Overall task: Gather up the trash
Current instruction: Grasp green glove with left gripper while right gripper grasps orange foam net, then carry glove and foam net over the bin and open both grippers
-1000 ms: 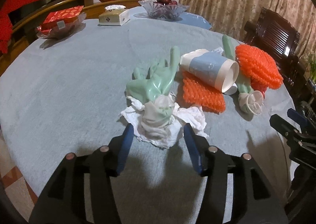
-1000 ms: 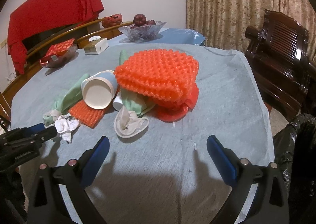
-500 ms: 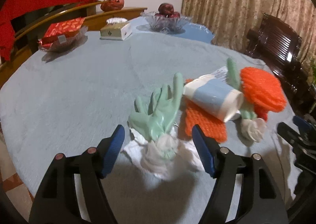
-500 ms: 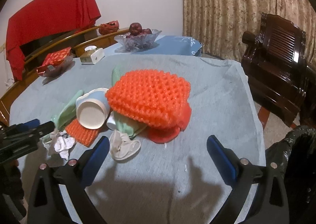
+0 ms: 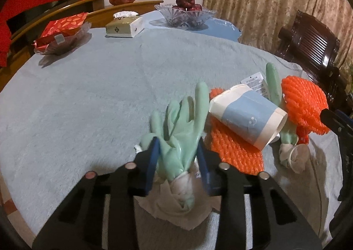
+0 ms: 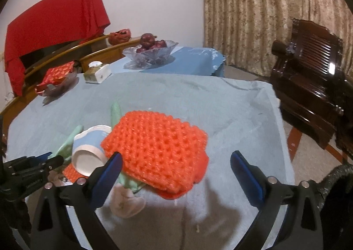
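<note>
Left gripper [image 5: 178, 150]: blue pads have just been closing and now pinch the wrist of the green glove [image 5: 181, 126] from both sides; black plastic frame below
Green glove: smooth, glossy rubber, fingers splayed toward the far side; its pale cuff rests on the crumpled tissue [image 5: 176, 210], soft and white, near the table's front edge
Right gripper [image 6: 176, 161]: jaws wide, though they have just been closing a little; nothing pressed between the pads; the orange foam net [image 6: 156, 150] lies between and beyond them
Orange foam net: bumpy, woven-looking mesh, folded in a thick pad; a second flat piece [image 5: 233, 150] sits under the paper cup [image 5: 247, 117]
Paper cup: on its side, white with a pale blue band, mouth facing the near right
Second glove [image 5: 273, 86]: green, partly hidden behind the cup
Tablecloth [image 5: 92, 100]: grey-blue, nappy; broad bare stretch left and behind the pile; right edge drops off near the dark wooden chair [image 6: 308, 86]
Writing: a printed label [image 5: 253, 82] behind the cup, too small to read
</note>
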`<control>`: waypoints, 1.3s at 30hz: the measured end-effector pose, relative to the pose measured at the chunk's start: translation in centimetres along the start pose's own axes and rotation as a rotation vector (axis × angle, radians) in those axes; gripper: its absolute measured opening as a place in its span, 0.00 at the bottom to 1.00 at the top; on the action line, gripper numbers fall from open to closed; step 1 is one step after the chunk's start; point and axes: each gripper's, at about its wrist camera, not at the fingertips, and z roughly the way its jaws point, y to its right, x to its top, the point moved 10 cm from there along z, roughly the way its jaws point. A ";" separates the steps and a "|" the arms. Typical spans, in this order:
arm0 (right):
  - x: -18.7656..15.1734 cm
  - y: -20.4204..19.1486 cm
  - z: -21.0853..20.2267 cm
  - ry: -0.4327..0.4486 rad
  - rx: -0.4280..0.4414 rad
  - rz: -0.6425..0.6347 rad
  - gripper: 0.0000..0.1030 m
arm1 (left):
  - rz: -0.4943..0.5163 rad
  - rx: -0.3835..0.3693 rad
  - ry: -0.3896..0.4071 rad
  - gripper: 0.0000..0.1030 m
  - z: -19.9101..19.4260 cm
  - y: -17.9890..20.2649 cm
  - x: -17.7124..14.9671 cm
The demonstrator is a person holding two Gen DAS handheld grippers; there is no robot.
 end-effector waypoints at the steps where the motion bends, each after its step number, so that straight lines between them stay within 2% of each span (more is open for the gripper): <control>1: -0.1 -0.2 0.1 -0.008 0.015 -0.005 0.74 | -0.004 -0.001 0.005 0.25 -0.2 0.0 0.2; 3: -0.4 -0.7 0.3 -0.035 0.038 -0.023 0.49 | -0.010 -0.004 0.013 0.23 -0.6 0.0 0.4; 4: -0.6 -0.9 0.2 -0.042 0.048 -0.029 0.43 | -0.013 -0.005 0.018 0.22 -0.8 0.0 0.6; 5: -0.7 -1.1 0.1 -0.043 0.061 -0.032 0.32 | -0.014 -0.006 0.023 0.21 -1.0 0.0 0.7; 8: -0.7 -1.2 -0.7 -0.040 0.091 -0.023 0.18 | -0.016 -0.012 0.050 0.20 -2.0 0.3 1.3; 15: 0.5 -1.4 -3.8 0.012 0.118 -0.020 0.14 | -0.011 -0.039 0.103 0.19 -4.6 1.5 2.8; 25: 2.5 -1.5 -8.6 0.092 0.121 -0.024 0.12 | 0.035 -0.104 0.152 0.19 -8.8 6.0 3.7; 39: 3.3 4.5 -16.1 0.179 0.026 0.006 0.12 | 0.115 -0.229 0.185 0.18 -12.8 15.2 3.3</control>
